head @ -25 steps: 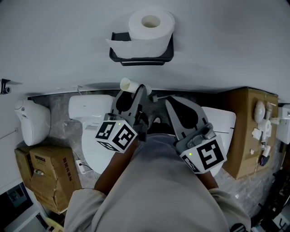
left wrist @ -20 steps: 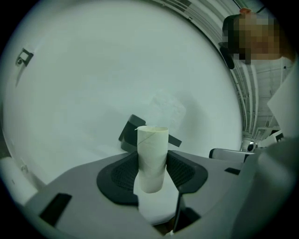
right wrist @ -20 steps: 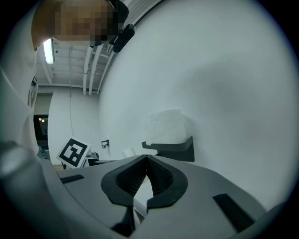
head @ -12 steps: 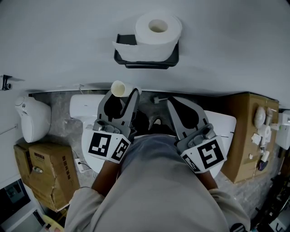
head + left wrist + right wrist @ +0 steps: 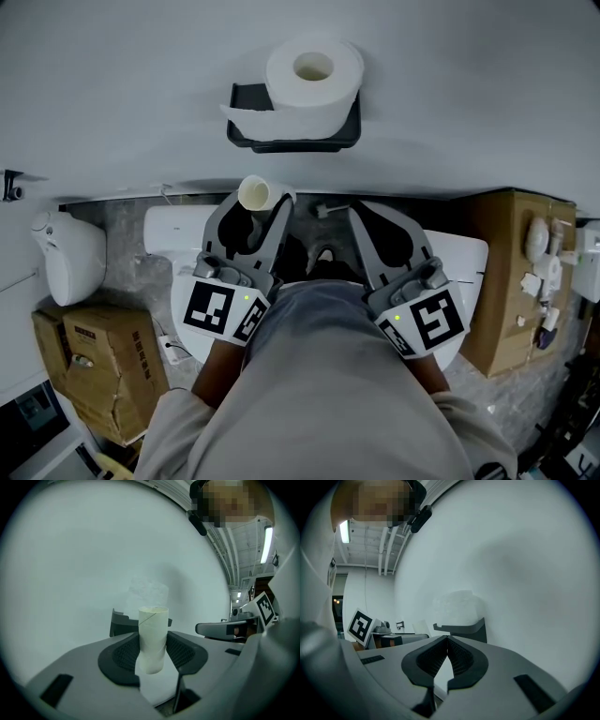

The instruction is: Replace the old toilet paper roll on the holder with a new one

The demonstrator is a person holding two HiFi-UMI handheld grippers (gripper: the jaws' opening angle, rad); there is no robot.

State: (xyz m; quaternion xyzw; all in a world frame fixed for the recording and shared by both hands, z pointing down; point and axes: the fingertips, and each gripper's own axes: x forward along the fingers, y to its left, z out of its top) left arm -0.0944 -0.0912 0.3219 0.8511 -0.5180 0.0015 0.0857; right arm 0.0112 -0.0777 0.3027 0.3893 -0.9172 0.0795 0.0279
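A full white toilet paper roll (image 5: 312, 75) stands on end on the black wall holder (image 5: 291, 137). Below it my left gripper (image 5: 253, 208) is shut on an empty cardboard tube (image 5: 254, 193), which stands upright between the pads (image 5: 123, 654); the jaws have just been closing a little on it. In the left gripper view the tube (image 5: 153, 634) hides part of the holder (image 5: 119, 623). My right gripper (image 5: 361, 214) hovers beside the left one, shut with nothing in it; its pads (image 5: 459, 658) meet below the holder (image 5: 461, 629) and the roll (image 5: 457, 603).
A white toilet (image 5: 183, 230) stands below the grippers against the wall. Cardboard boxes (image 5: 94, 361) and a white bin (image 5: 66, 253) sit at the left. A tall brown box (image 5: 511, 272) with small items on its side stands at the right.
The left gripper has rolled about its own axis and risen slightly, so the tube went from tilted to upright. The right gripper has kept still.
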